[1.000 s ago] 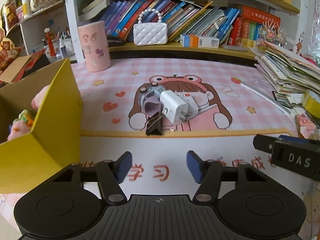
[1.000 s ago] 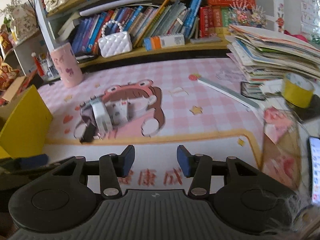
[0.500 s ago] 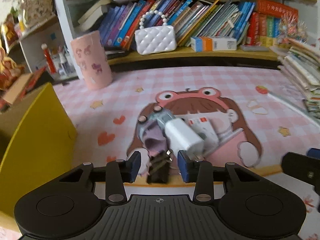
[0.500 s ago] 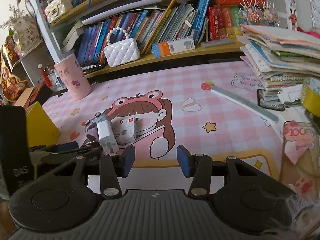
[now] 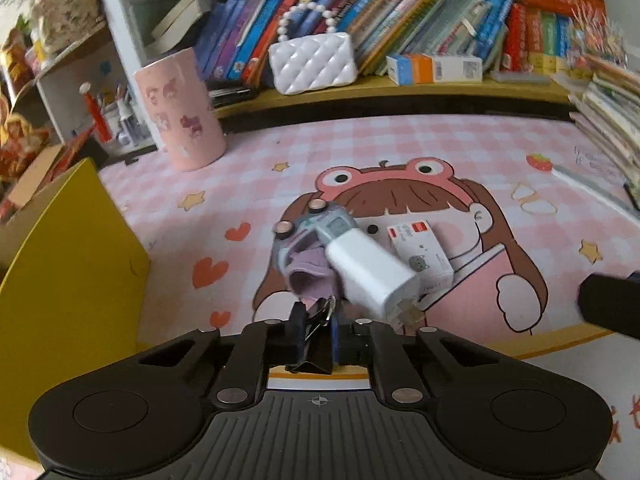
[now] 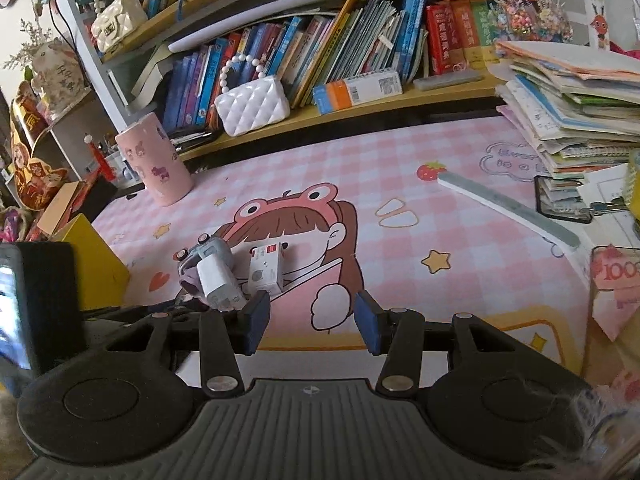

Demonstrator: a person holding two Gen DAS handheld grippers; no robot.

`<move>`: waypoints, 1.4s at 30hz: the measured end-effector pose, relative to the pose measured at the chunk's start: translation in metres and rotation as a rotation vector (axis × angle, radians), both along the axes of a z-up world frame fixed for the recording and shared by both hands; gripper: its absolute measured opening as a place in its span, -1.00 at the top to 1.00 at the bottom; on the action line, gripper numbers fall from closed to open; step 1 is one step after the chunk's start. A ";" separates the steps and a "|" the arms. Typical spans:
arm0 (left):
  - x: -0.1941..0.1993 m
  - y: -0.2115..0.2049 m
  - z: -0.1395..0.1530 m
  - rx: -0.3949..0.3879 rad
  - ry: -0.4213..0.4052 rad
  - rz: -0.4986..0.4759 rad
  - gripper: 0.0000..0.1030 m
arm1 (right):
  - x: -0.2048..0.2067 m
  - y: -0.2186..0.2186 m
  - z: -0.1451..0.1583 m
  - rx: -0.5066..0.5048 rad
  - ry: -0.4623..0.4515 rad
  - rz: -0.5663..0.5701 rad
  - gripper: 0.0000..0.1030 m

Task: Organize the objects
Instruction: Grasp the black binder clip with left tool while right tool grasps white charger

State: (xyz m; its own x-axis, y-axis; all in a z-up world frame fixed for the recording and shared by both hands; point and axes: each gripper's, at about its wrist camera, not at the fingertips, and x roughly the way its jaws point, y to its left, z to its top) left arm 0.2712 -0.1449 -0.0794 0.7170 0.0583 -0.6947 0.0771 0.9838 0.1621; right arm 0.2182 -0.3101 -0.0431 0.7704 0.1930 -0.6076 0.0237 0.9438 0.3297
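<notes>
My left gripper [image 5: 314,338] is shut on a black binder clip [image 5: 310,334] at the near edge of a small pile on the pink desk mat [image 5: 400,152]. The pile holds a white charger [image 5: 370,274], a small white box [image 5: 420,248] and a grey-purple toy [image 5: 308,240]. A yellow box [image 5: 68,280] stands to the left. My right gripper [image 6: 310,326] is open and empty, just right of the same pile; the charger [image 6: 218,280] and white box [image 6: 266,266] show there, with the yellow box [image 6: 98,262] beyond.
A pink cup [image 5: 180,112] and a white purse [image 5: 312,62] stand at the back by the bookshelf. A paper stack [image 6: 576,108], a ruler [image 6: 508,206] and a banknote [image 6: 616,284] lie on the right.
My left gripper moved forward to the pile and closed on the binder clip. My right gripper moved forward toward the pile and stayed open.
</notes>
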 end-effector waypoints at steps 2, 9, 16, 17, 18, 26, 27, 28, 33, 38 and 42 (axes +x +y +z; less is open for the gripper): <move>-0.004 0.011 0.007 -0.038 0.007 0.021 0.84 | 0.007 0.005 -0.003 -0.004 0.001 0.022 0.12; -0.035 0.056 0.033 -0.137 0.026 0.093 0.84 | 0.038 0.042 -0.015 -0.040 -0.001 0.163 0.11; -0.068 0.075 0.038 -0.169 0.050 0.120 0.84 | 0.063 0.092 -0.029 -0.229 -0.087 0.307 0.24; -0.070 0.075 0.038 -0.168 0.052 0.115 0.84 | 0.067 0.096 -0.031 -0.255 -0.087 0.313 0.29; -0.071 0.076 0.038 -0.170 0.052 0.111 0.84 | 0.069 0.098 -0.034 -0.266 -0.085 0.318 0.30; -0.075 0.071 0.038 -0.180 0.041 0.066 0.84 | 0.075 0.105 -0.043 -0.322 -0.097 0.356 0.52; -0.076 0.069 0.038 -0.185 0.037 0.059 0.84 | 0.072 0.103 -0.042 -0.321 -0.085 0.355 0.52; -0.077 0.068 0.038 -0.194 0.033 0.054 0.84 | 0.068 0.101 -0.039 -0.317 -0.079 0.352 0.52; -0.086 0.066 0.042 -0.216 0.020 0.022 0.84 | 0.041 0.086 -0.028 -0.282 -0.037 0.300 0.52; -0.101 0.074 0.049 -0.242 0.005 0.013 0.84 | 0.007 0.073 -0.016 -0.214 0.006 0.249 0.52; -0.118 0.083 0.053 -0.257 -0.003 0.005 0.84 | -0.027 0.071 -0.006 -0.203 0.008 0.230 0.52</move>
State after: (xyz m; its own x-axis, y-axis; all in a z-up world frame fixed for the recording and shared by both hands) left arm 0.1530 -0.0622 -0.0266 0.7191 -0.1163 -0.6851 0.0719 0.9931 -0.0931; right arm 0.1916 -0.2387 -0.0489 0.7158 0.2357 -0.6573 -0.1965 0.9713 0.1343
